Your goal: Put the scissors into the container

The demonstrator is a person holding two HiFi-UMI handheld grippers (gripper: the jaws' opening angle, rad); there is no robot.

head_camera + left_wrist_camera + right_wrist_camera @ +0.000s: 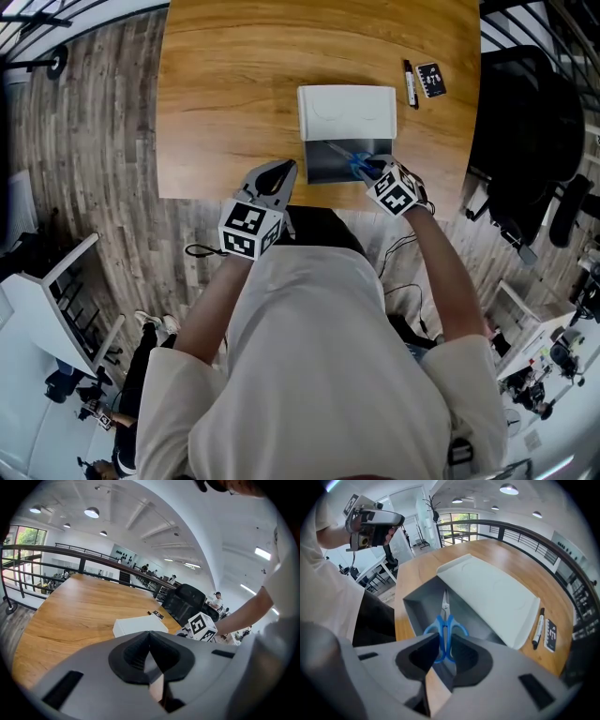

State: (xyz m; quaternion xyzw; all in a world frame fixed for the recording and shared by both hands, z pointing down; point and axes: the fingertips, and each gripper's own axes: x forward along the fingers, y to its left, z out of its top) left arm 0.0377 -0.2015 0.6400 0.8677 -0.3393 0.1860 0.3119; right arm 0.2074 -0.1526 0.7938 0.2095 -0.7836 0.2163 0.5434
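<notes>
Pinching the blue scissors (444, 620) by their handles, the right gripper (440, 648) holds them above the open grey container (415, 606) (white lid (487, 592) folded far) at the wooden table's (225, 94) near edge; the left gripper (150, 651), closed and empty, hangs near-left; a dark railing (511, 526) beyond

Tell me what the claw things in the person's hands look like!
Both are grey plastic. The left claw and right claw have black ridged pads, and each carries a white cube with black square markers. The person wears a cream short-sleeved shirt.
</notes>
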